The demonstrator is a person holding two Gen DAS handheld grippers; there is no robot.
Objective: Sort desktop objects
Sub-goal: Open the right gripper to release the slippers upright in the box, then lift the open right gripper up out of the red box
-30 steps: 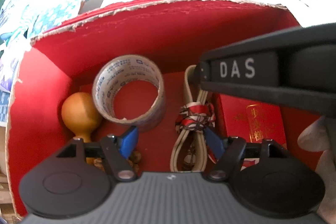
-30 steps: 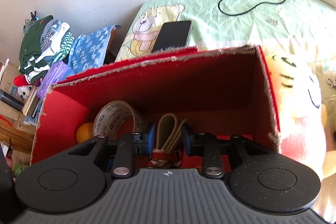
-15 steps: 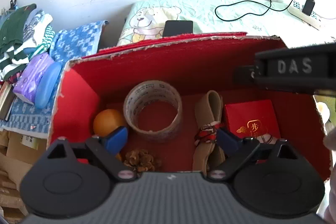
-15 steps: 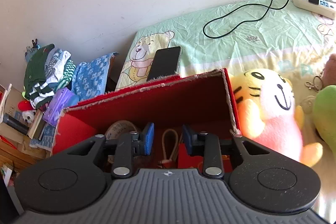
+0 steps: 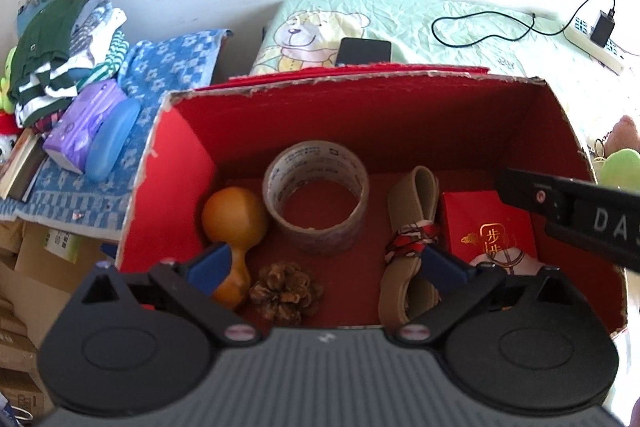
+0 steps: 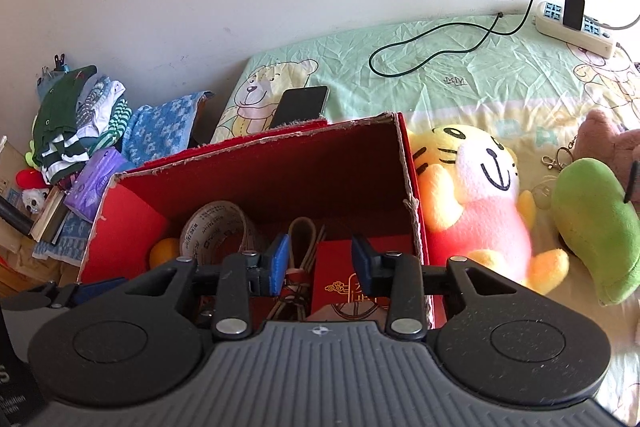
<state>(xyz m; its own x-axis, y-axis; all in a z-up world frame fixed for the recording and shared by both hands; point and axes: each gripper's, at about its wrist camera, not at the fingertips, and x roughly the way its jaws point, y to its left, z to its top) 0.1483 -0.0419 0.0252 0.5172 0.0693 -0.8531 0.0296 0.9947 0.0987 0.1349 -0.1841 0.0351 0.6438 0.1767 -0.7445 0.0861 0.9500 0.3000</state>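
An open red cardboard box (image 5: 176, 163) holds a tape roll (image 5: 316, 195), an orange gourd (image 5: 234, 217), a pine cone (image 5: 286, 291), a beige strap bundle (image 5: 412, 239) and a red envelope box (image 5: 488, 227). My left gripper (image 5: 326, 265) is open and empty above the box's near side. My right gripper (image 6: 318, 261) is open and empty above the box (image 6: 280, 163), over the strap (image 6: 302, 239) and the red envelope box (image 6: 340, 275). The right gripper's body crosses the left wrist view at the right (image 5: 576, 215).
On the bedsheet right of the box lie a tiger plush (image 6: 476, 203), a green plush (image 6: 596, 223) and a pink plush (image 6: 608, 135). A phone (image 6: 300, 105), black cable (image 6: 440, 47) and power strip (image 6: 572, 31) lie behind. Clothes (image 6: 72, 115) and tissues (image 6: 94, 183) sit left.
Both grippers have risen and pulled back from inside the box, so the whole box and the bed around it show. The right gripper's jaws have opened wider.
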